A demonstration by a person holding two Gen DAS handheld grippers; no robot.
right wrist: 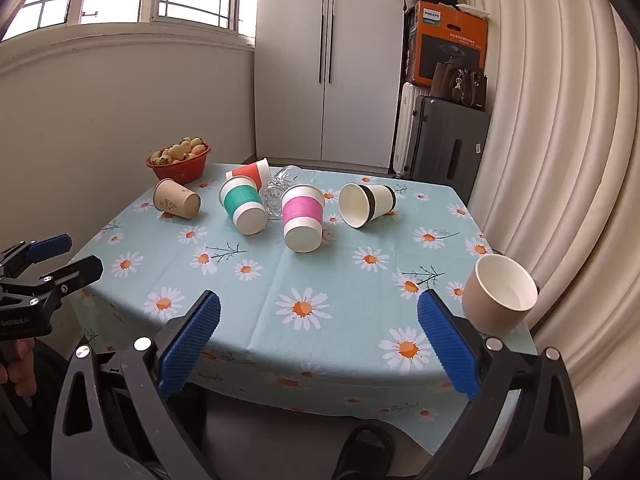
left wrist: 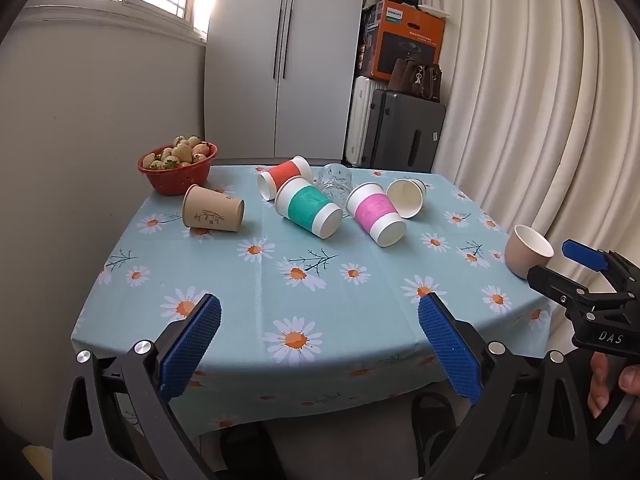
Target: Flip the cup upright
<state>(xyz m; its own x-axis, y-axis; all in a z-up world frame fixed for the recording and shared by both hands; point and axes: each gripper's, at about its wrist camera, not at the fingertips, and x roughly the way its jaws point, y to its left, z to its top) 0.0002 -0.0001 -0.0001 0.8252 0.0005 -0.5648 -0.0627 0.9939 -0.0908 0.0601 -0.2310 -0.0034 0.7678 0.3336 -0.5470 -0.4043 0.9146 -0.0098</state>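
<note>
Several cups lie on their sides on the daisy tablecloth: a tan paper cup, a red-banded cup, a green-banded cup, a clear glass, a pink-banded cup and a white black-banded cup. A beige cup stands upright at the right edge. My left gripper is open and empty over the near edge. My right gripper is open and empty, just left of the beige cup. It also shows in the left wrist view.
A red bowl of strawberries sits at the table's far left corner by the wall. Curtains hang close on the right. Suitcases and boxes stand behind the table beside a white wardrobe.
</note>
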